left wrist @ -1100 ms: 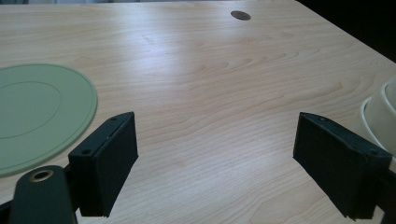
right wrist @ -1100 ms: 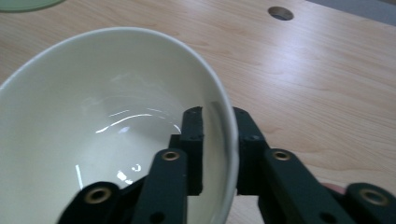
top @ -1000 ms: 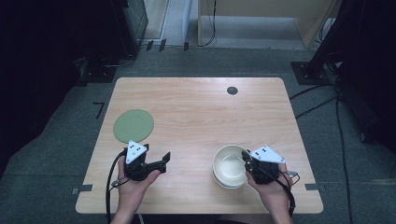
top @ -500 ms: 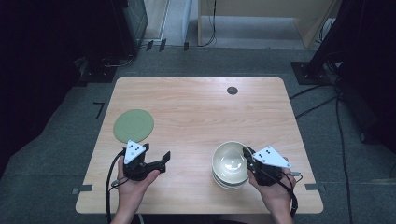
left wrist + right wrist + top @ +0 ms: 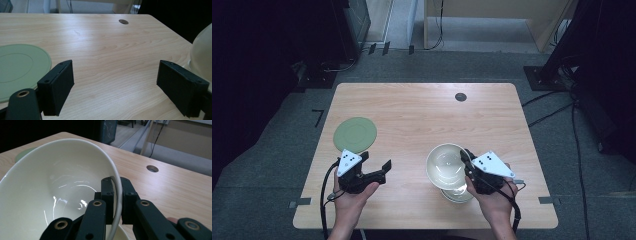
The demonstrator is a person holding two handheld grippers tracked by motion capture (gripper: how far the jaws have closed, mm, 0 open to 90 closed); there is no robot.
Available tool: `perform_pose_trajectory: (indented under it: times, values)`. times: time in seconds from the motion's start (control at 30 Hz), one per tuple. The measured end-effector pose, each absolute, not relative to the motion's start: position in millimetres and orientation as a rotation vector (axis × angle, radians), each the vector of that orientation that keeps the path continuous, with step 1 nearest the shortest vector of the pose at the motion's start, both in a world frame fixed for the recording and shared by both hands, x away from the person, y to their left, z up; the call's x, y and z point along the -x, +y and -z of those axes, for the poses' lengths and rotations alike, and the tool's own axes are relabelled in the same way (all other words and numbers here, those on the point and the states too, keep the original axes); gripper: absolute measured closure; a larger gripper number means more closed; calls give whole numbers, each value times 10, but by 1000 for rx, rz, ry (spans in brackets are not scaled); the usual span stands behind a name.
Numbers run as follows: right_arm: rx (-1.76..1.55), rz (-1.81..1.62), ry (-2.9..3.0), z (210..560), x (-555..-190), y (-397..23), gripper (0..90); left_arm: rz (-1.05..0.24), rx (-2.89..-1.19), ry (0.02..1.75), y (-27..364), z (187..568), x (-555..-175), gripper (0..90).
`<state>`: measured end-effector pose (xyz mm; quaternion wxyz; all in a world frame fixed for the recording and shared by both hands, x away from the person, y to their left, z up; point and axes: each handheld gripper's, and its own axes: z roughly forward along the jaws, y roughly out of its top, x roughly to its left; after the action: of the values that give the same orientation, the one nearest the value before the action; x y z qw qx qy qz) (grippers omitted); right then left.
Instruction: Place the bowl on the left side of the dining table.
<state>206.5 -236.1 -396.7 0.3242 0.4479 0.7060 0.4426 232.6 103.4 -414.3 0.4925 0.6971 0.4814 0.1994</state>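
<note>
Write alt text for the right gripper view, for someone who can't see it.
The right gripper has its two black jaws shut on the rim of a cream bowl, tilted so its glossy inside faces the camera. The rim of a second bowl peeks out below it, and the wooden table with a round hole lies behind.

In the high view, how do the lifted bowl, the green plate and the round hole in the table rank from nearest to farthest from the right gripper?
From the right gripper:
1. Lifted bowl: gripped at its rim, just left of the gripper.
2. Round hole: at the far edge of the table.
3. Green plate: on the left, near the left gripper.
</note>
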Motion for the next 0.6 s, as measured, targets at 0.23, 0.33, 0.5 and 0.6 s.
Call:
perform_pose_trajectory:
  times: [0.23, 0.33, 0.5, 0.6]
  values:
    - [-1151, -1187, 1862, 3966, -2128, -2135, 848, -483, -1654, 1165, 1080, 4080, -2307, 140]
    - [-1150, -1192, 1868, 3978, -2167, -2052, 847, -471, -1642, 1145, 1086, 4049, -2292, 139]
    - [-1145, -1202, 1881, 4002, -2231, -1909, 848, -473, -1631, 1138, 1082, 4014, -2275, 139]
    - [-1138, -1209, 1888, 4015, -2261, -1821, 848, -471, -1627, 1136, 1089, 4006, -2271, 139]
